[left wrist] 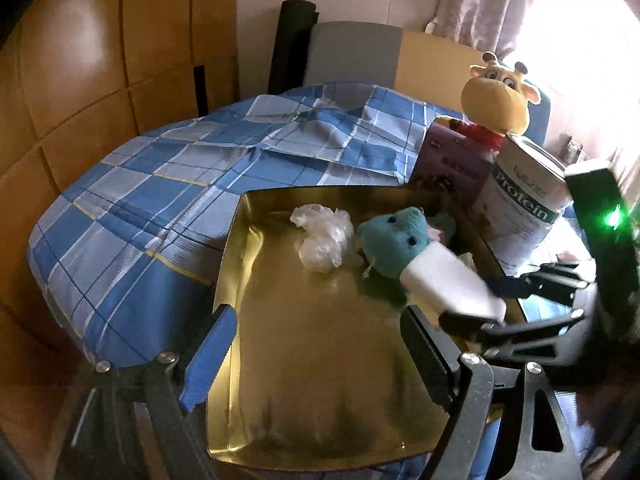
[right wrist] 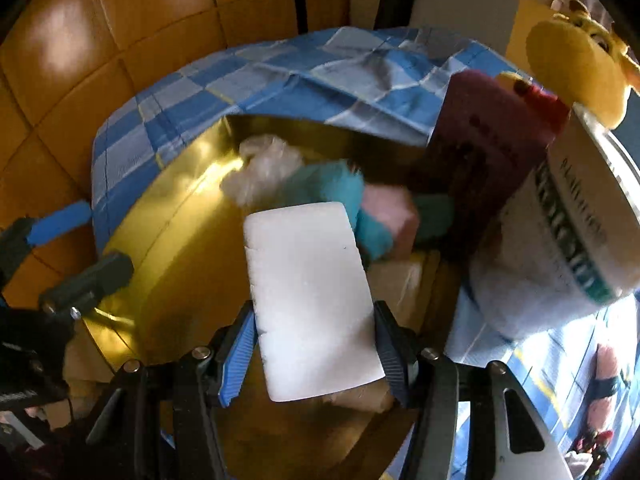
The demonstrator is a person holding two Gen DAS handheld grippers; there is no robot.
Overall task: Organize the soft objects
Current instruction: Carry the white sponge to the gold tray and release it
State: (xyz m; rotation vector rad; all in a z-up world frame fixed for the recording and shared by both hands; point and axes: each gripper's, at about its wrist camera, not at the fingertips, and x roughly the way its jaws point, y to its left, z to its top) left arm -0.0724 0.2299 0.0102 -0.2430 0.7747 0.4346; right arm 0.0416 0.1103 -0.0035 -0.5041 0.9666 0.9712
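A gold tray (left wrist: 304, 360) lies on the blue checked bedcover. In it lie a crumpled clear plastic bag (left wrist: 320, 240) and a teal plush toy (left wrist: 392, 240). My right gripper (right wrist: 316, 356) is shut on a white foam block (right wrist: 308, 296) and holds it over the tray, close to the plush (right wrist: 332, 188); the block also shows in the left wrist view (left wrist: 448, 280). My left gripper (left wrist: 320, 356) is open and empty over the tray's near part. A pink soft piece (right wrist: 392, 220) lies against the plush.
A purple box (left wrist: 452, 160), a white protein can (left wrist: 528, 196) and a yellow giraffe plush (left wrist: 496, 96) stand at the tray's far right. The blue checked bedcover (left wrist: 160, 184) spreads left and behind. Wooden panels (left wrist: 100, 60) close the left side.
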